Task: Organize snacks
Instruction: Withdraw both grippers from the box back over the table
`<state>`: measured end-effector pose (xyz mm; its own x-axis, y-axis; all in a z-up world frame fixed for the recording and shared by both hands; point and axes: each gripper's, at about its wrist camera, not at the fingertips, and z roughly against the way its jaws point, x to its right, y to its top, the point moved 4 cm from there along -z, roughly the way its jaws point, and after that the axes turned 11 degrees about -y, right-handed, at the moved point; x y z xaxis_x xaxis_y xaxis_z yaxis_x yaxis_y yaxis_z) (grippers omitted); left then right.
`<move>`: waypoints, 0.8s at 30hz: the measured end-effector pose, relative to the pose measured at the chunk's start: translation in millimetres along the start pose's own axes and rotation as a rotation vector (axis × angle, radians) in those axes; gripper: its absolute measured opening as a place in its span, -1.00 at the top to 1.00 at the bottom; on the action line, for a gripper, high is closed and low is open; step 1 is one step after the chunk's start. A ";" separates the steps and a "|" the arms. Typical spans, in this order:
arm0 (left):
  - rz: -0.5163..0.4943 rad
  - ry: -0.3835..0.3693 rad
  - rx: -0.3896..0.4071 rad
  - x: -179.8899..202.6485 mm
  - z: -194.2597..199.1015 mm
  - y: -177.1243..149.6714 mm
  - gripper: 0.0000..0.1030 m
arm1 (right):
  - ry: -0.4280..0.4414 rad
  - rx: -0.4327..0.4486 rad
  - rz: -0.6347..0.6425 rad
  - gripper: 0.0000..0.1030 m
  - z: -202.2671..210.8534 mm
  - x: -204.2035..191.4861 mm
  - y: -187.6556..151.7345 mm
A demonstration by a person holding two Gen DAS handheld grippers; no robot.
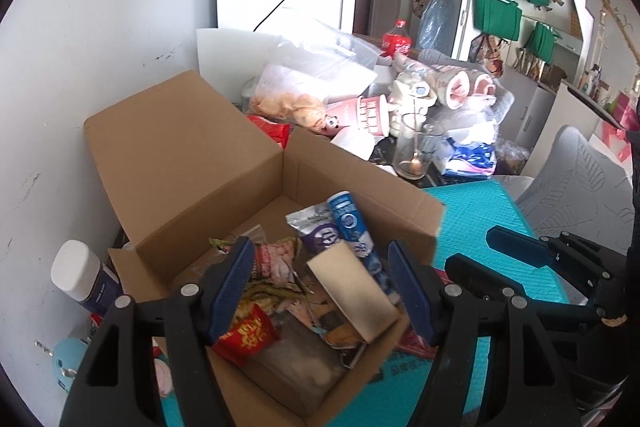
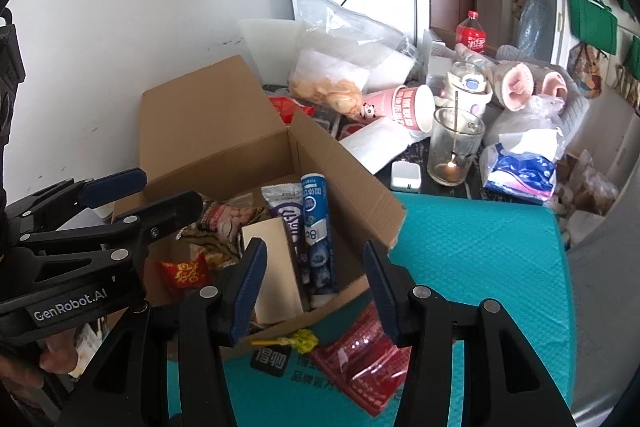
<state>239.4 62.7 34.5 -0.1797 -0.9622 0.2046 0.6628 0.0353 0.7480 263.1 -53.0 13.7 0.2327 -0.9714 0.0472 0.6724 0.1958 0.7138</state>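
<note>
Both tools open and empty above the snack box

The left tool [image 1: 322, 289] and right tool [image 2: 314, 287] hold nothing; below them the cardboard box [image 2: 224, 147] of snacks sits on the teal mat, with a red packet [image 2: 366, 359] and lollipop [image 2: 298, 341] beside its near edge.

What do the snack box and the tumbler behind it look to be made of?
Snack box: corrugated cardboard, matte brown; creased flaps and a fluted cut edge show. Tumbler: clear glass by its look, glossy and see-through, with a spoon standing inside; clear plastic cannot be excluded.
</note>
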 end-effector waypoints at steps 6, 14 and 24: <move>-0.042 -0.024 0.037 27.1 30.4 -8.0 -0.33 | -0.031 0.038 -0.034 0.00 37.3 15.9 -12.8; -0.081 -0.075 0.052 58.9 61.5 -32.2 -0.33 | -0.100 0.060 -0.065 -0.03 79.1 35.4 -42.0; -0.113 -0.142 0.005 88.3 70.8 -72.5 -0.33 | -0.158 0.045 -0.093 -0.07 111.3 51.2 -88.1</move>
<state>123.9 -5.6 43.0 -0.3539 -0.9123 0.2063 0.6294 -0.0691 0.7740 137.6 -135.0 31.0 0.0554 -0.9947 0.0862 0.6528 0.1014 0.7507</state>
